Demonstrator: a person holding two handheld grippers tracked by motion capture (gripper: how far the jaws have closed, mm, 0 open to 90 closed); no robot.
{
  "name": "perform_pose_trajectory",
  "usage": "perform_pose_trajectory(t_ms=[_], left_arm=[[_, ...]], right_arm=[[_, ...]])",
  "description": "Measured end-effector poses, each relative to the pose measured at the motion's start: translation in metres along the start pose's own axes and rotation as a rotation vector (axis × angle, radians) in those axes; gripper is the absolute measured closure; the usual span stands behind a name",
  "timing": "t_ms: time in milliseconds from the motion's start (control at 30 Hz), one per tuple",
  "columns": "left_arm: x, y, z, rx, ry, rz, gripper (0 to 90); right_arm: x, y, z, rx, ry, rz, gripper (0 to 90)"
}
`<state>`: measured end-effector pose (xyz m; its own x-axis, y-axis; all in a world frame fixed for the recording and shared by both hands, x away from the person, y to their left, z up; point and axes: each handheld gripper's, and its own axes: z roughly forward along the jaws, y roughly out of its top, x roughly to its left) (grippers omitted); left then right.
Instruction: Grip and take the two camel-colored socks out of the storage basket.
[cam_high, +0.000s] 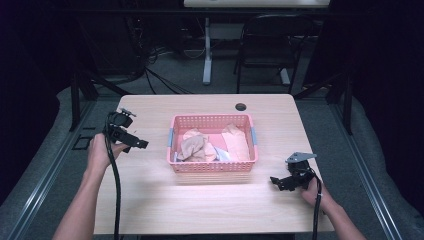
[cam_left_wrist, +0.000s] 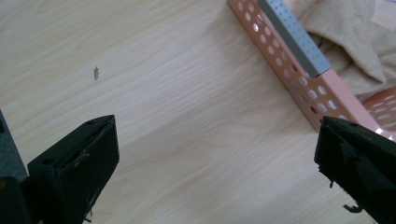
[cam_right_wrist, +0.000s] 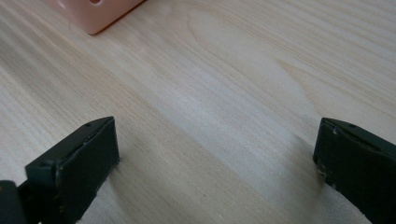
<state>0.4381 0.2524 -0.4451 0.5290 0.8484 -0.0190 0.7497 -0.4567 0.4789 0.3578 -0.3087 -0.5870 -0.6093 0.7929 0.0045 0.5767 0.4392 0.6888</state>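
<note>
**Beside the basket, both grippers wide and empty**

On the wooden table (cam_high: 150, 200), the pink basket (cam_high: 212, 167) sits in the middle, holding crumpled beige cloths (cam_high: 196, 146) with a paler piece among them. The left gripper (cam_high: 131, 141) hangs just left of the basket with its jaws spread wide and nothing between them; its own view looks down at the basket's perforated wall (cam_left_wrist: 299, 88) and grey handle (cam_left_wrist: 292, 35). The right gripper (cam_high: 286, 183) rests low near the table's right front, jaws equally wide and bare, well apart from the cloths, with a basket corner (cam_right_wrist: 100, 11) at the edge of its view.

The likely trouble is the rim: a left-side reach coming in low could strike the wall and shove the light basket sideways. Tangled cloths may also lift together, or a shallow pinch could slip off the soft fabric. With the right gripper distant, nothing steadies the basket.
</note>
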Motion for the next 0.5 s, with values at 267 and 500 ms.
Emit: perform_pose_trajectory(t_ms=[267, 500], left_arm=[[-0.021, 0.034, -0.003, 0.012, -0.022, 0.066, 0.0], [-0.049, 0.059, 0.006, 0.031, -0.054, 0.139, 0.0]], right_arm=[[0.000, 0.000, 0.000, -0.002, 0.001, -0.002, 0.0], [0.000, 0.000, 0.000, -0.002, 0.001, -0.002, 0.0]])
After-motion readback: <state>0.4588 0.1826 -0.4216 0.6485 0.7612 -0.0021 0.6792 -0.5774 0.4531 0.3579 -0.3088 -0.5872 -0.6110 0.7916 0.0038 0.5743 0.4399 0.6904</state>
